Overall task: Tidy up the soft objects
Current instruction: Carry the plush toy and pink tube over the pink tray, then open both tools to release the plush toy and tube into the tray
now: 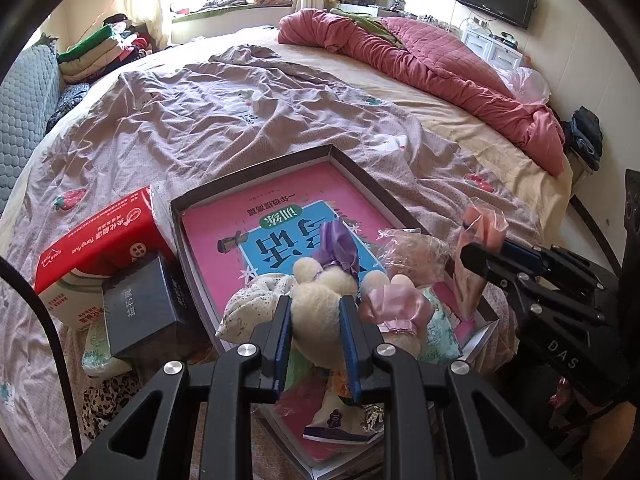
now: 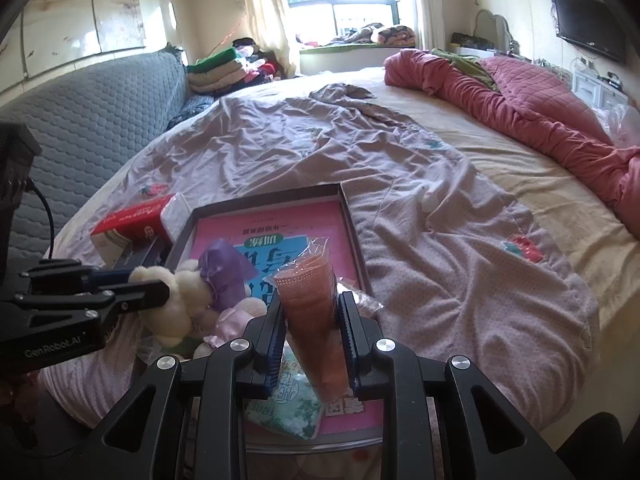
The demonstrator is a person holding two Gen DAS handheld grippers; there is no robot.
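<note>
Left wrist view: my left gripper [image 1: 315, 334] has its jaws clamped on the cream plush [image 1: 320, 292] with the purple bow, held over the near end of the tray [image 1: 256, 178]. A second plush [image 1: 394, 308] with a pink bow lies just right of it in the tray, and a speckled pouch [image 1: 248, 312] on the left. Red box [image 1: 100, 240] and dark box [image 1: 144, 308] sit outside the tray on the bed [image 1: 224, 120]. Right gripper [image 1: 486, 258] shows at the right edge, gripping the pink pack [image 1: 482, 224].

Right wrist view: right gripper [image 2: 312, 334] jaws closed on the pink pack [image 2: 310, 300], upright, above the tray's near part. Left gripper [image 2: 132, 286] comes in from the left with the plush [image 2: 180, 296].

I judge both items are lifted for sorting. To do it well, I'd keep both grips firm, move one hand at a time, keep the two grippers apart, and set each down flat before opening.
</note>
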